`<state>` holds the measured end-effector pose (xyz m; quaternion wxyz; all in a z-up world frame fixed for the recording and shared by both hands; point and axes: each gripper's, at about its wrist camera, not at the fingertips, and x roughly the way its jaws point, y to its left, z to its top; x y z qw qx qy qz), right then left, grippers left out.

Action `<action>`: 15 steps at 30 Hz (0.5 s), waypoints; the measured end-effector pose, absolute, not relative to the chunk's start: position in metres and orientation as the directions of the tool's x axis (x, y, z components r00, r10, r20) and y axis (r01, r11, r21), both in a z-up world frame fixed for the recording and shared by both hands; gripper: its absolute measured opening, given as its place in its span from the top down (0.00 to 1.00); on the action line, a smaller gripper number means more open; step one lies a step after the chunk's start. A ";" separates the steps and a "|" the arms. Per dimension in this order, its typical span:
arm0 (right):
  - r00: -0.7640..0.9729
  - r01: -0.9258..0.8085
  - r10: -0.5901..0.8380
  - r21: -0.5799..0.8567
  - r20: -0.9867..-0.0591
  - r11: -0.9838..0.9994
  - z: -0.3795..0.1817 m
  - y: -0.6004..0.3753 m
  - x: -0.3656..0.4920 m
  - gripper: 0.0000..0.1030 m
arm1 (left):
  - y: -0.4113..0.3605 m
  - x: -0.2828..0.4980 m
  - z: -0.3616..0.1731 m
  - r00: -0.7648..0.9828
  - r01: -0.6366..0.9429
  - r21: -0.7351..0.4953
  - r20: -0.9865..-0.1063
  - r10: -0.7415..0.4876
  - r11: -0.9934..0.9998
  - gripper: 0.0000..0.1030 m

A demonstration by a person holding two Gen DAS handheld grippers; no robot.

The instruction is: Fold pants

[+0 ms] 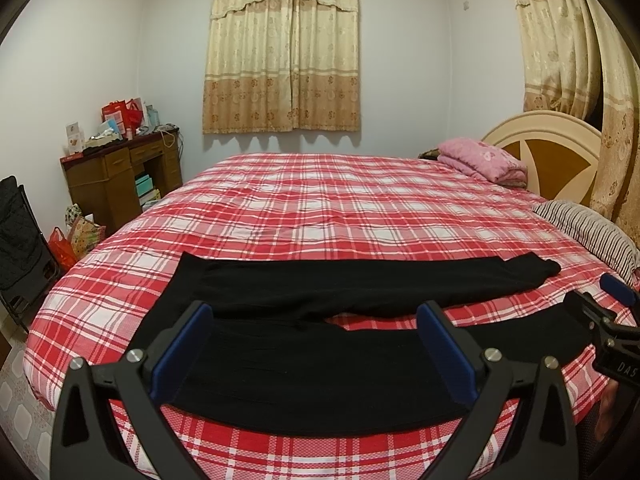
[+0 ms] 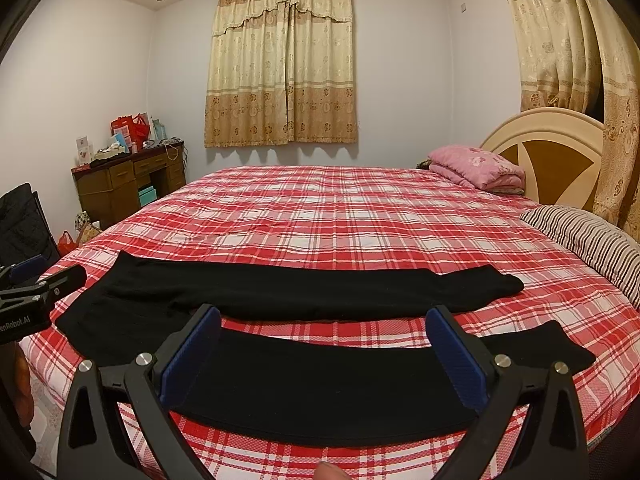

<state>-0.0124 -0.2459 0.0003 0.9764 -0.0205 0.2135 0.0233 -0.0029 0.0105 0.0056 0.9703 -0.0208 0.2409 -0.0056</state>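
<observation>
Black pants point(image 1: 320, 284) lie flat on the red plaid bed point(image 1: 320, 200), waist to the left and the two legs spread apart toward the right. My left gripper point(image 1: 315, 312) is open and hovers over the near leg close to the crotch, with nothing between its fingers. In the right wrist view the pants point(image 2: 320, 288) show the same way. My right gripper point(image 2: 324, 314) is open above the near leg point(image 2: 328, 380), further toward the cuff. Each gripper shows in the other's view: the right gripper point(image 1: 600, 298) at the right edge, the left gripper point(image 2: 44, 274) at the left edge.
A folded pink blanket point(image 1: 484, 160) and a striped pillow point(image 1: 592, 228) lie by the headboard point(image 1: 552, 140) on the right. A cluttered wooden desk point(image 1: 120, 168), bags on the floor point(image 1: 76, 240) and a black chair point(image 1: 20, 236) stand left of the bed. A fingertip point(image 2: 328, 472) shows at the bottom.
</observation>
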 end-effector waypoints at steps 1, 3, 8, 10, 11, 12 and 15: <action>0.907 -0.054 0.037 -0.030 -0.419 0.998 0.001 -0.246 -0.012 0.01 | 0.011 -0.003 0.006 0.883 0.001 -0.041 -0.469 -0.020 0.999 0.00; 0.908 -0.055 0.037 -0.031 -0.418 0.998 0.002 -0.246 -0.012 0.01 | 0.011 -0.003 0.006 0.884 0.001 -0.043 -0.467 -0.021 0.999 0.00; 0.908 -0.056 0.038 -0.031 -0.417 0.998 0.002 -0.246 -0.012 0.01 | 0.011 -0.003 0.006 0.884 0.001 -0.040 -0.468 -0.020 0.999 0.00; 0.908 -0.055 0.037 -0.031 -0.417 0.998 0.002 -0.246 -0.012 0.01 | 0.011 -0.003 0.005 0.884 0.002 -0.042 -0.468 -0.021 0.999 0.00; 0.909 -0.056 0.038 -0.031 -0.416 0.998 0.002 -0.246 -0.012 0.01 | 0.012 -0.003 0.006 0.884 0.001 -0.041 -0.467 -0.020 0.999 0.00; 0.908 -0.056 0.038 -0.031 -0.416 0.998 0.002 -0.246 -0.012 0.01 | 0.011 -0.003 0.005 0.884 0.001 -0.040 -0.466 -0.020 0.999 0.00; 0.909 -0.057 0.039 -0.031 -0.415 0.998 0.002 -0.246 -0.013 0.01 | 0.011 -0.003 0.005 0.884 0.000 -0.042 -0.467 -0.020 0.999 0.00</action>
